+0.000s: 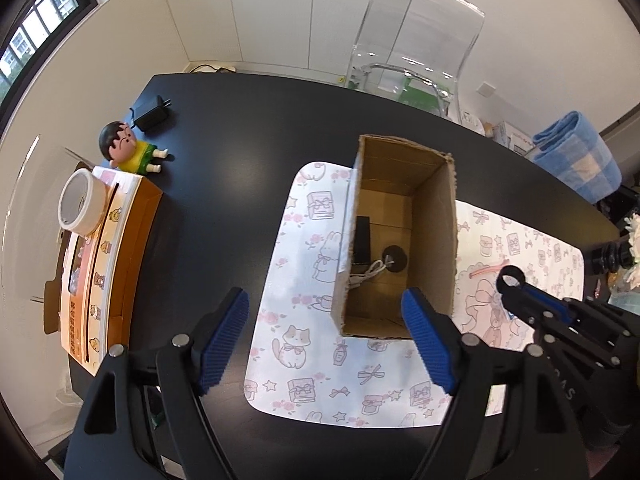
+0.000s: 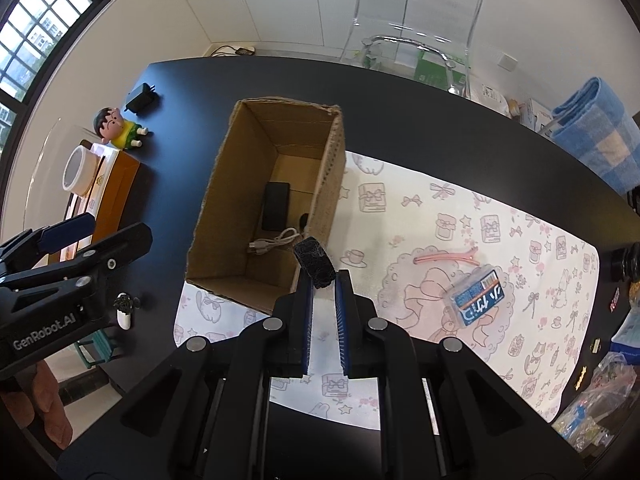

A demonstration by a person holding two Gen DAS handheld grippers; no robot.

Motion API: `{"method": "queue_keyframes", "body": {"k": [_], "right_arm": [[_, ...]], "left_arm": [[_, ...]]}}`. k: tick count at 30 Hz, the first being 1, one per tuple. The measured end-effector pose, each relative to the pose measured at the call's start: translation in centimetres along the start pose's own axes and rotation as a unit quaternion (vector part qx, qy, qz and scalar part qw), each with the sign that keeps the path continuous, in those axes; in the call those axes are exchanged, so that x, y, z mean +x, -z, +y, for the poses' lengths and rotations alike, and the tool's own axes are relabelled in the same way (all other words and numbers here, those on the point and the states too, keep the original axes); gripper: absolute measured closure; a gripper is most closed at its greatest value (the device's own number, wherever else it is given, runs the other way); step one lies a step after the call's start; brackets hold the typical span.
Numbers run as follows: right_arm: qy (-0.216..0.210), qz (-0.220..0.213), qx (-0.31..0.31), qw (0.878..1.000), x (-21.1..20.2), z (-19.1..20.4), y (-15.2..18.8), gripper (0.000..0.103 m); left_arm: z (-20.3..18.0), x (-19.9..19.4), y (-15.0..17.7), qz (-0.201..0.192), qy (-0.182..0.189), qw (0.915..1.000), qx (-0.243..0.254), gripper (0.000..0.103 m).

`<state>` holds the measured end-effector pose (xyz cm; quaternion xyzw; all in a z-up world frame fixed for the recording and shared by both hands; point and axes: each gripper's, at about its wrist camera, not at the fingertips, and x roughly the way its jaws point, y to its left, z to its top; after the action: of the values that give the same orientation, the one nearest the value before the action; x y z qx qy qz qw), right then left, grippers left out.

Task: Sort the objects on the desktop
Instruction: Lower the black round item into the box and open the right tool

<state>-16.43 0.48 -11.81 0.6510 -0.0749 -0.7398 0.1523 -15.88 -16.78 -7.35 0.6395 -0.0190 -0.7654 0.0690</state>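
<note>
An open cardboard box stands on a patterned mat. Inside lie a black slab, a white cable and a round black disc. My right gripper is shut on a black fuzzy roll, held just above the box's near right corner. My left gripper is open and empty, in front of the box's near wall. On the mat right of the box lie a pink hair clip and a blue packet.
At the table's left are a cartoon boy figurine, a black charger and a tape roll on an orange box. A clear chair and a blue towel stand beyond the far edge.
</note>
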Motion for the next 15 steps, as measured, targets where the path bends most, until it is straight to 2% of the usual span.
{"method": "queue_keyframes", "body": {"k": [15], "right_arm": [[-0.002, 0.019, -0.052, 0.998, 3.2, 5.8, -2.3, 0.092]], "left_arm": [[7.5, -0.7, 1.9, 0.005, -0.011, 0.9966, -0.082, 0.025]]}}
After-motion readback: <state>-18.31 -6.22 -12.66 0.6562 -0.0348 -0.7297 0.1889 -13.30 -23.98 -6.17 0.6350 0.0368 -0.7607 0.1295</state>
